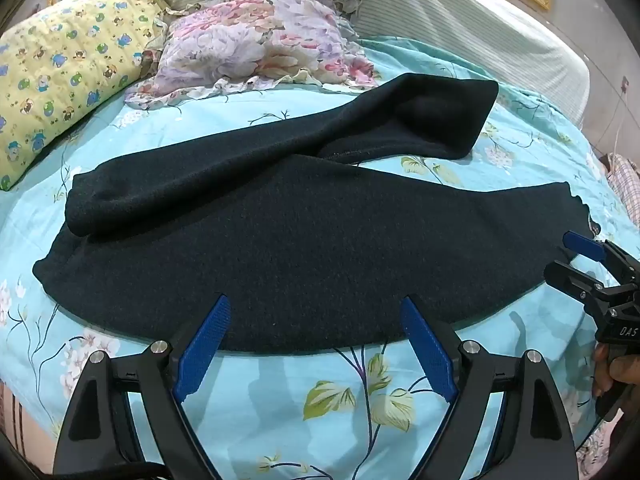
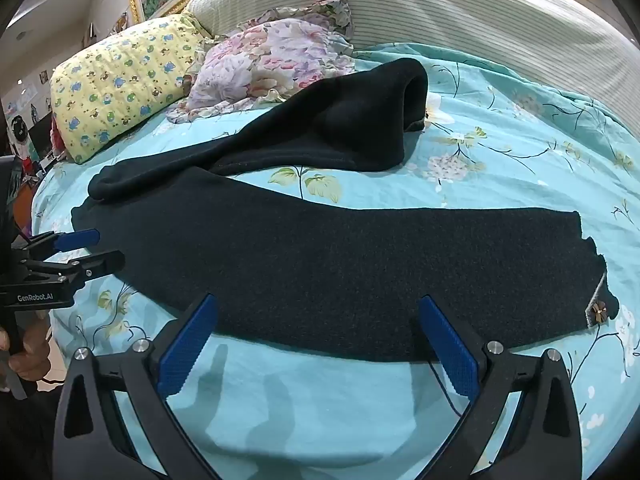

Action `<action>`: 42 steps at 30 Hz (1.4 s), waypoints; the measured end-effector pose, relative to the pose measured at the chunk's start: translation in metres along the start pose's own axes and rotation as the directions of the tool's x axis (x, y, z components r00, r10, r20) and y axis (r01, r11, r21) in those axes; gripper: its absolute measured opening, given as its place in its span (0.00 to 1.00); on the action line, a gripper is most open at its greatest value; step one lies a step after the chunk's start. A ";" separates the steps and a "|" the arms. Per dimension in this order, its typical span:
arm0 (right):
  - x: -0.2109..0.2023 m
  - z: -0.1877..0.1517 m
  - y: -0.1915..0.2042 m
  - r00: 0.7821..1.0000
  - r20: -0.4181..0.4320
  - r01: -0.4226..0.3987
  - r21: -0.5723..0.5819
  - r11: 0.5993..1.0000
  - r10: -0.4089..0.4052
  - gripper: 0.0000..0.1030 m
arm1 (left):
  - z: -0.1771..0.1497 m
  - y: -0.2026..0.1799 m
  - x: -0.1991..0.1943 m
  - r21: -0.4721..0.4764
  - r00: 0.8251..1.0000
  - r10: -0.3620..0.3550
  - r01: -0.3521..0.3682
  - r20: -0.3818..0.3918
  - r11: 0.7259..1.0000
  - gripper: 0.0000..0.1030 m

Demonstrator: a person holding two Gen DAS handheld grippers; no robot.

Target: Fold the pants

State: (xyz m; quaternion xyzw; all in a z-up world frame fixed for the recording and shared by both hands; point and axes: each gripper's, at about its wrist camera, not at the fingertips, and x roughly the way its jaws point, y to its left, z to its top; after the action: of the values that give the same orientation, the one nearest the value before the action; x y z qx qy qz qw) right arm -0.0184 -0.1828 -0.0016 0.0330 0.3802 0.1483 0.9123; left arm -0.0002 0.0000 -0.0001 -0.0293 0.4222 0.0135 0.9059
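Left wrist view shows the dark pants (image 1: pixel 304 236) lying spread on the turquoise floral bedsheet (image 1: pixel 280 408), legs apart, the far leg rumpled toward the floral pillow (image 1: pixel 256 48). No fold looks made yet, I'd say; everything remains. The left gripper (image 1: pixel 316 320) hovers at the pants' near edge, jaws wide apart and empty; the right gripper (image 2: pixel 316 320) likewise, gaping, holding nothing. Beside the floral pillow sits a yellow pillow (image 1: pixel 68 64), behind it a striped headboard (image 1: pixel 440 12).

Left hand-held gripper (image 1: pixel 316 320) and right hand-held gripper (image 2: pixel 316 320) both gape wide.
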 end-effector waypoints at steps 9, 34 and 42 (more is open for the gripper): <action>0.001 0.000 -0.002 1.000 -0.002 0.000 0.007 1.000 0.000 0.98 | -0.003 -0.002 -0.003 0.005 1.000 -0.003 0.003 -0.004 1.000 0.85; 0.001 0.001 -0.003 1.000 -0.006 0.004 0.008 1.000 -0.004 0.98 | 0.000 0.003 0.005 0.007 1.000 -0.002 0.002 0.000 1.000 0.85; 0.000 0.001 -0.005 1.000 -0.003 0.012 0.009 1.000 -0.012 0.98 | 0.003 0.004 0.009 0.007 0.999 -0.012 0.012 -0.032 1.000 0.85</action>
State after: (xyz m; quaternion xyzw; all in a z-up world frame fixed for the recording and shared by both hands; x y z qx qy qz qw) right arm -0.0164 -0.1874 -0.0011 0.0346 0.3825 0.1413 0.9124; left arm 0.0080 0.0037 -0.0054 -0.0286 0.4366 0.0060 0.8992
